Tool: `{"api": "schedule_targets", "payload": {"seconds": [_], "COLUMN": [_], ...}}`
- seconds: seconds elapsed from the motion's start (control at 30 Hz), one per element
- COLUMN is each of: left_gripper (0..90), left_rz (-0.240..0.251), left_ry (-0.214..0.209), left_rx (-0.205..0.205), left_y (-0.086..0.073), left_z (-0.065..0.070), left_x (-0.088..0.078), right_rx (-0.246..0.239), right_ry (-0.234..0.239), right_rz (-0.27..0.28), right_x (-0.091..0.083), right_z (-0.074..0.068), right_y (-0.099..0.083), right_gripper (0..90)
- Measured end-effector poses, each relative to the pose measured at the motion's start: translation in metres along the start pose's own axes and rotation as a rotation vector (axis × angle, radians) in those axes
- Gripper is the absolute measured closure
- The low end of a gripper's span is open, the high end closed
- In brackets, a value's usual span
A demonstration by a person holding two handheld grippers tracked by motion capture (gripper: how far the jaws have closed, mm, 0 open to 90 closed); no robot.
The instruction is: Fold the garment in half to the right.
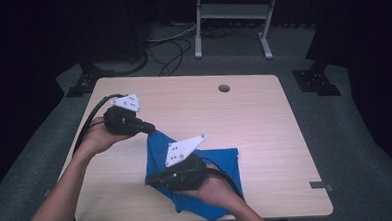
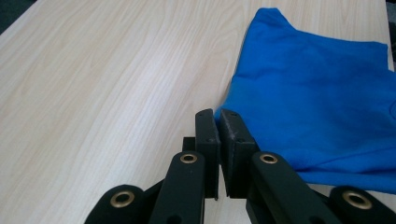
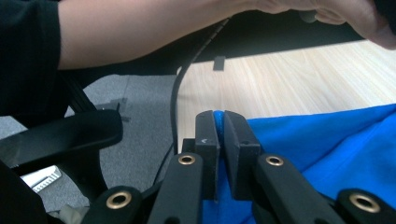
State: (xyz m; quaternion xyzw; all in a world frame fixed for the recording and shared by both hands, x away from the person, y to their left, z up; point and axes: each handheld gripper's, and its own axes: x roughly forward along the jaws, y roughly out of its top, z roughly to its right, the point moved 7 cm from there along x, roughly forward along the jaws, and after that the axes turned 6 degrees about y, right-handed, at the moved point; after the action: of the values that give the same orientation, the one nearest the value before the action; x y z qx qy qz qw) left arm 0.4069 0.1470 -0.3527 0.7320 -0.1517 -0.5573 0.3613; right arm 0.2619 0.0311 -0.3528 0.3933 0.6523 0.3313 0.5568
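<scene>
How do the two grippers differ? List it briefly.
The left gripper pinches the blue cloth at its raised far corner; the right gripper pinches its near left edge. In the high view the left gripper points right, the right gripper points left. Both are shut on the cloth.

no readable text, labels, brands, numbers or signs anywhere

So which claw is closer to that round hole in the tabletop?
The left claw. It pinches the blue cloth at its raised corner, mid-table, on the side toward the hole. The right claw grips the cloth's edge farther back, near the person.
</scene>
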Motion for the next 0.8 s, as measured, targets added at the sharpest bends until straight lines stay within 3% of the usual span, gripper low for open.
{"api": "schedule_targets", "payload": {"seconds": [0.13, 0.3, 0.8], "left_gripper": [86.9, 87.0, 87.0], "left_rz": [-0.019, -0.02, 0.0], "left_ry": [-0.002, -0.015, -0.043], "left_rx": [0.002, 0.018, 0.074], "left_y": [-0.004, -0.004, 0.028], "left_z": [0.003, 0.012, 0.028], "left_x": [0.006, 0.021, 0.043], "right_rx": [0.006, 0.057, 0.081], "right_ry": [0.004, 0.01, -0.039], "right_rz": [0.003, 0.008, 0.075], "right_x": [0.0, -0.003, -0.035], "right_z": [-0.001, -0.001, -0.01], "right_y": [-0.003, -0.025, -0.039], "right_gripper": [85.0, 85.3, 85.3]}}
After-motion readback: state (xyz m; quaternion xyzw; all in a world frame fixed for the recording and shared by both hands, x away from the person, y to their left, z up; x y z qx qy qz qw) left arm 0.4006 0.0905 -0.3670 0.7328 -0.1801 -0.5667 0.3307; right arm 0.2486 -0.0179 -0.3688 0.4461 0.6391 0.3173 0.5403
